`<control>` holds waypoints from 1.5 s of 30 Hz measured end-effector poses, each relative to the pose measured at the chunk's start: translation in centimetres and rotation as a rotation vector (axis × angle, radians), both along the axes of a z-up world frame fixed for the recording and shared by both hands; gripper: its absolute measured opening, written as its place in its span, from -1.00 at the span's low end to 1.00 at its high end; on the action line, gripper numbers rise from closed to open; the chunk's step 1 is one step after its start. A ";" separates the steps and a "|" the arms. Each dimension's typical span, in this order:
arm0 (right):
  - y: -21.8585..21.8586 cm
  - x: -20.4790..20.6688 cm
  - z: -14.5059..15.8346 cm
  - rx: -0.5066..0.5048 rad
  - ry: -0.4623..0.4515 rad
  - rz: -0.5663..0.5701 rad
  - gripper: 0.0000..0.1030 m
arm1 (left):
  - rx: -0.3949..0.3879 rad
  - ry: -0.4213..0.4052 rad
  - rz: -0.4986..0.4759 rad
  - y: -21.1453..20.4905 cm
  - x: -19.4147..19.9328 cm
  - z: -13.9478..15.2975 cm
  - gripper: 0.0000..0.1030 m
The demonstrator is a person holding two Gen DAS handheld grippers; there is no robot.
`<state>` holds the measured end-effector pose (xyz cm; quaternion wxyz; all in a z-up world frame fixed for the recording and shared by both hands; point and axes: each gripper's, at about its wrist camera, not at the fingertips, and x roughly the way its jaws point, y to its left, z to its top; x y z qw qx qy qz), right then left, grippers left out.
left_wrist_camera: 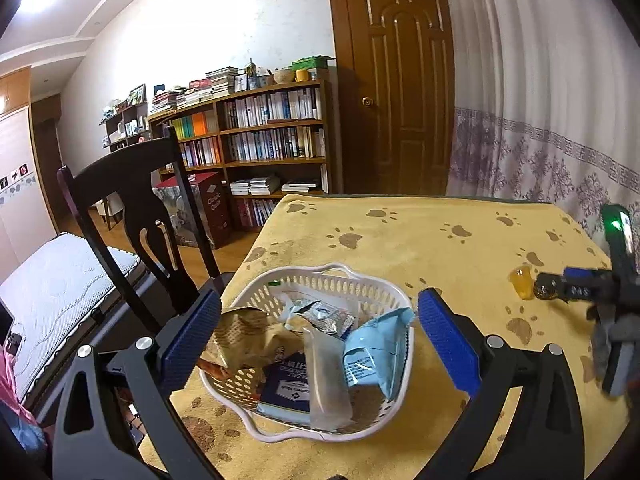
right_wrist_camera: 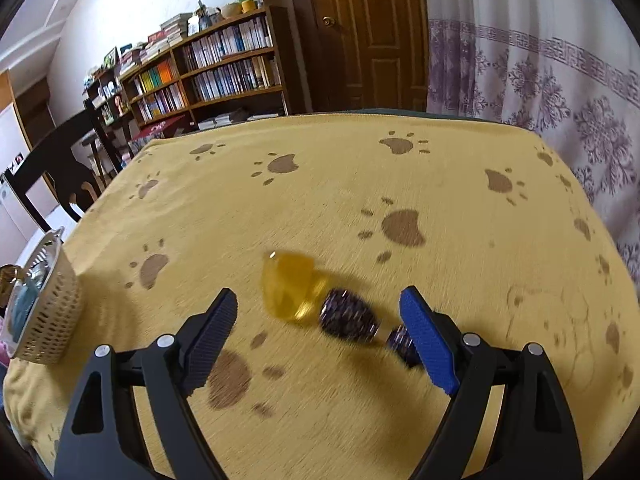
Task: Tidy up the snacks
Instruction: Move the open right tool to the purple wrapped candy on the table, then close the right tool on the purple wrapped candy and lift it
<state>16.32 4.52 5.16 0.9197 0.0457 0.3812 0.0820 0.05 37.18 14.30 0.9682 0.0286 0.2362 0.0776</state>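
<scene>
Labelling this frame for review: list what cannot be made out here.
- Dark candy, right wrist view: motion blur hides its wrapper print.
- Yellow candy, same view: smeared, shape unclear.
- White basket, left wrist view: lower packets covered by the blue packet and others.
- Basket in the right wrist view: cut off by the left edge.

Home room: bookshelf (left_wrist_camera: 256, 128), mattress (left_wrist_camera: 60, 280), curtain (left_wrist_camera: 540, 100).

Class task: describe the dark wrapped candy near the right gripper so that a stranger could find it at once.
On the yellow paw-print tablecloth, look between the open right gripper fingers. Two loose sweets lie together there; the dark wrapped candy is purple-black with twisted ends, unlike the clear yellow jelly cup beside it.
</scene>
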 end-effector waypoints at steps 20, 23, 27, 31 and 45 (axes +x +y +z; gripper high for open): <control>-0.3 -0.3 -3.3 -0.062 0.158 0.121 0.36 | 0.003 0.006 -0.022 -0.8 0.0 0.1 0.94; 0.2 -1.3 -3.2 -0.081 0.158 0.128 0.29 | 0.007 0.003 -0.030 -1.2 -0.3 0.1 0.94; 0.3 -1.4 -3.2 -0.105 0.148 0.085 0.12 | 0.009 0.000 -0.036 -1.4 -0.6 0.2 0.94; 0.2 -0.4 -3.3 -0.149 0.125 0.021 0.05 | 0.008 -0.002 -0.036 -1.5 -0.6 0.3 0.94; 0.9 0.9 -4.1 -0.159 0.096 0.077 0.74 | 0.022 0.019 -0.052 -2.6 -0.3 -0.1 0.94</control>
